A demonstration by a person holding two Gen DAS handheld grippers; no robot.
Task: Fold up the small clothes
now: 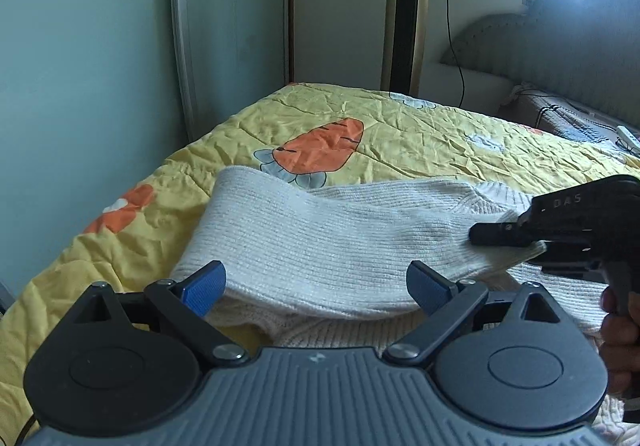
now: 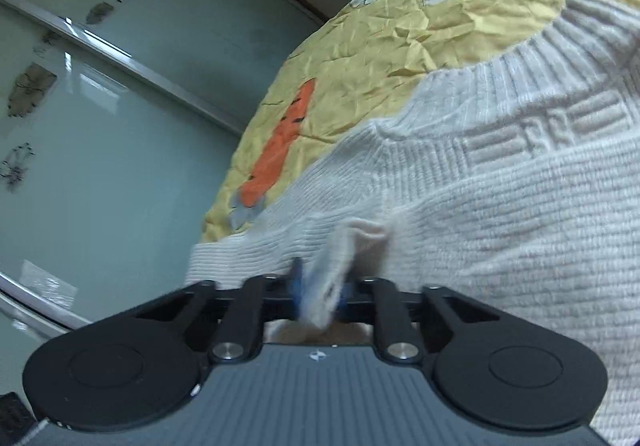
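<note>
Pinching white sweater (image 2: 500, 206) edge in right gripper (image 2: 322, 286), left gripper (image 1: 316, 286) spread just before it

Cream ribbed knit sweater (image 1: 320, 242), soft and matt, crinkled yellow quilt (image 1: 400, 134) with a slight sheen, left gripper (image 1: 316, 286) in matt black plastic with textured blue pads (image 1: 204, 286) and shiny metal rivets, glossy frosted glass wardrobe door (image 1: 88, 86)

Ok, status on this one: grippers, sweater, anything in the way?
Left gripper open, holding nothing. Right gripper shut on sweater fold. Sweater on yellow quilt. Nothing in the way.
</note>
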